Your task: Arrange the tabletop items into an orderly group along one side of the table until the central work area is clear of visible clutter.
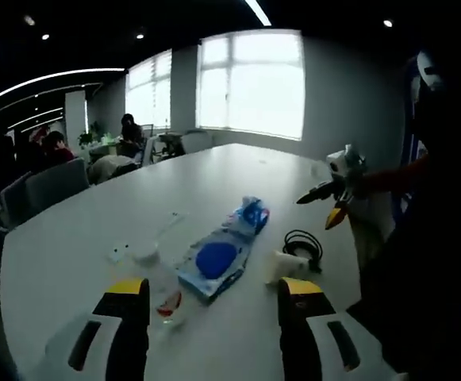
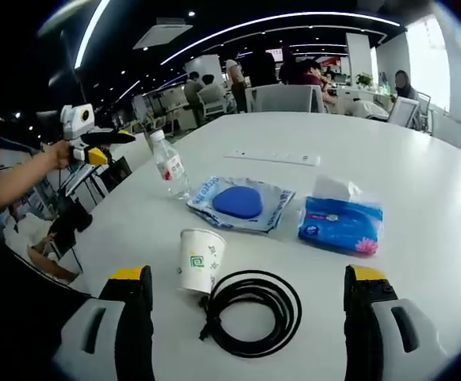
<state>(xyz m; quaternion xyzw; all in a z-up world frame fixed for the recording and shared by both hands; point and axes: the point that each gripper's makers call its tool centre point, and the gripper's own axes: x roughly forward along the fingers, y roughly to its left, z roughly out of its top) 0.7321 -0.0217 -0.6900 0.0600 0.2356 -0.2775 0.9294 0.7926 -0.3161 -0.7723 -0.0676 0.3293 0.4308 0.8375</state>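
Note:
On the white table (image 2: 420, 167) lie a coiled black cable (image 2: 252, 311), a paper cup (image 2: 200, 258), a blue pad in a clear packet (image 2: 240, 203) and a blue tissue pack (image 2: 341, 218). A clear water bottle (image 2: 169, 165) stands upright. My right gripper (image 2: 250, 298) is open, jaws either side of the cable and cup. My left gripper (image 2: 95, 143), held by a hand, hovers off the table's left edge. In the left gripper view, my left gripper (image 1: 213, 305) is open above the bottle (image 1: 165, 292), with the packet (image 1: 214, 262), tissue pack (image 1: 250, 214), cup (image 1: 282, 266) and cable (image 1: 303, 244) beyond. The right gripper (image 1: 329, 202) hangs at the right.
A long white power strip (image 2: 274, 157) lies beyond the packet. A small white object (image 1: 119, 252) sits at the left of the table. Grey chairs (image 2: 282, 97) and seated people (image 1: 51, 147) ring the far side. A person's sleeve (image 1: 389, 178) stands close at the table's right edge.

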